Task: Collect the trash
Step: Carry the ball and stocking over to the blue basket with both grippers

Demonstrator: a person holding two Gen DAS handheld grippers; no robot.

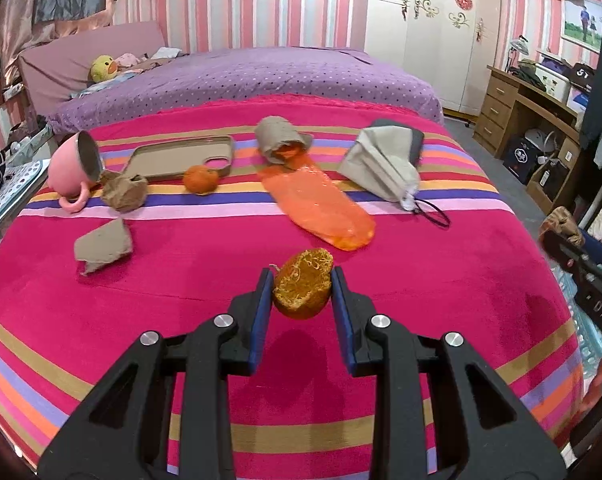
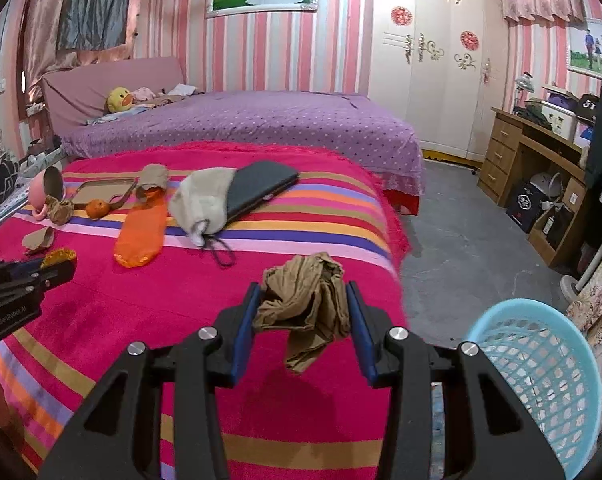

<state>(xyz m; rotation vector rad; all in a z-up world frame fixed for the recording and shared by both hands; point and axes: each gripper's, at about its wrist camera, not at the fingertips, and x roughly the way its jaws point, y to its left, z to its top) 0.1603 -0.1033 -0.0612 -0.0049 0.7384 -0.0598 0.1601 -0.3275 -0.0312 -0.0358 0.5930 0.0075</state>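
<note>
The left hand-held gripper (image 1: 301,286) clamps an orange peel (image 1: 303,289) above the bed (image 1: 441,300); the right hand-held gripper (image 2: 303,312) pinches crumpled brown paper (image 2: 307,308) near the bed's right edge, beside a blue basket (image 2: 541,380).

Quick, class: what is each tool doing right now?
Left tool: closed on an orange peel.
Right tool: closed on a crumpled brown paper.

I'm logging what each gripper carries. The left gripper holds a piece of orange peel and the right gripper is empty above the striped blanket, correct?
Not quite. The left gripper does hold the orange peel, but the right gripper is not empty: it is shut on a crumpled brown paper above the striped blanket, as the right wrist view shows.
</note>
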